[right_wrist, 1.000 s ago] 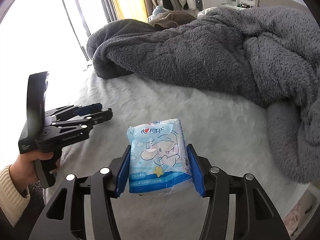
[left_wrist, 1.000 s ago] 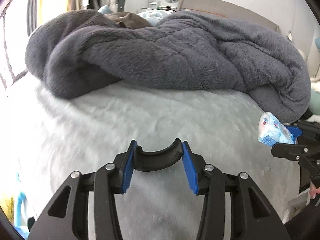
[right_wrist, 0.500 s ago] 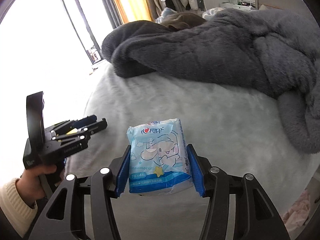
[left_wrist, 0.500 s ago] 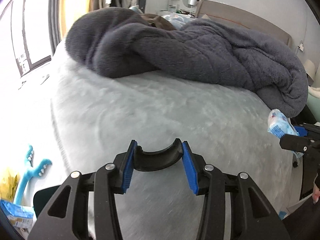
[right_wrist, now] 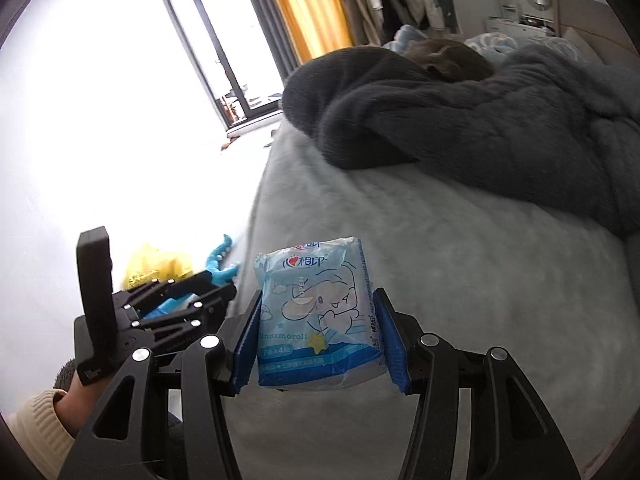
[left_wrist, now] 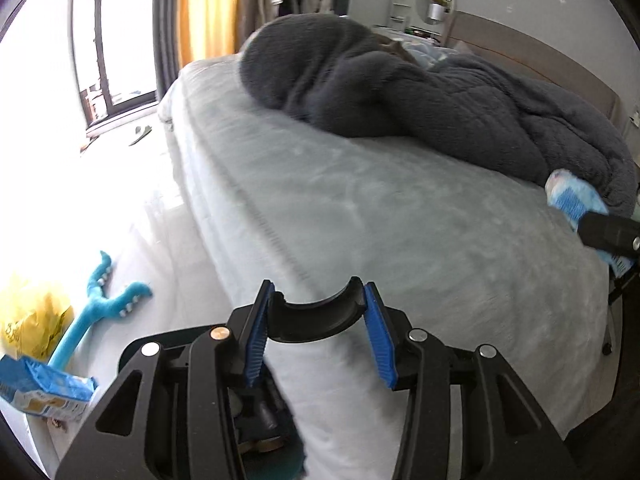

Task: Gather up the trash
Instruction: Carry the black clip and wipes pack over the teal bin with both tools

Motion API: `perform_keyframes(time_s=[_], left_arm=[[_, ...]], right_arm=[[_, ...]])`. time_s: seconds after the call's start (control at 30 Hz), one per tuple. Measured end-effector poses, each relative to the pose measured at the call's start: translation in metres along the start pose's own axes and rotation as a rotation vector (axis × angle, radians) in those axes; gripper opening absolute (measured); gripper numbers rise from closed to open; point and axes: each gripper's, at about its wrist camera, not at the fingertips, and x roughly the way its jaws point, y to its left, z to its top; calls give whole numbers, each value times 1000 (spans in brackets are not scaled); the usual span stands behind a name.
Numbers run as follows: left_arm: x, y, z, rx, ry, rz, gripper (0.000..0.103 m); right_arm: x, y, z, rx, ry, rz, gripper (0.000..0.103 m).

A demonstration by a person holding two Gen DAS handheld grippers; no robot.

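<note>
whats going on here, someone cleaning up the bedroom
A person holds a gripper in each hand beside a bed. The right gripper is shut on a blue tissue pack, held above the bed's edge. The left gripper is open with nothing between its fingers, out over the bed's corner. On the floor to the left lie a yellow bag, a blue toy and a blue packet. A grey blanket is heaped on the bed.

Pale blue cartoon-printed tissue pack (right_wrist: 320,312), charcoal blanket (left_wrist: 420,92), grey bedsheet (left_wrist: 360,216), turquoise toy (left_wrist: 96,312), yellow bag (left_wrist: 32,316).
</note>
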Motion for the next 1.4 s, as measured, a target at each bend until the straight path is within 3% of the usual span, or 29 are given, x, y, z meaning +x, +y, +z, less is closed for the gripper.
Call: perform_keyframes(time_s=[0.33,0.67,1.0,1.13,1.4], left_arm=[[-1,56,-24,-61,92,73,48],[7,92,-50,-108,228,30,48],[13,131,-81,-133,342,70,49],[14,142,-88,-149,365,51,49],[12,159,-97,-177,385,44,69]], right_arm=[[27,52,8,-58,26,47,54],[56,100,11,-111,61,86,54],[92,141,8,-155,109,117,54],[105,152,6,-157,131,124,54],[130,167,-1,-168,180,121,54]])
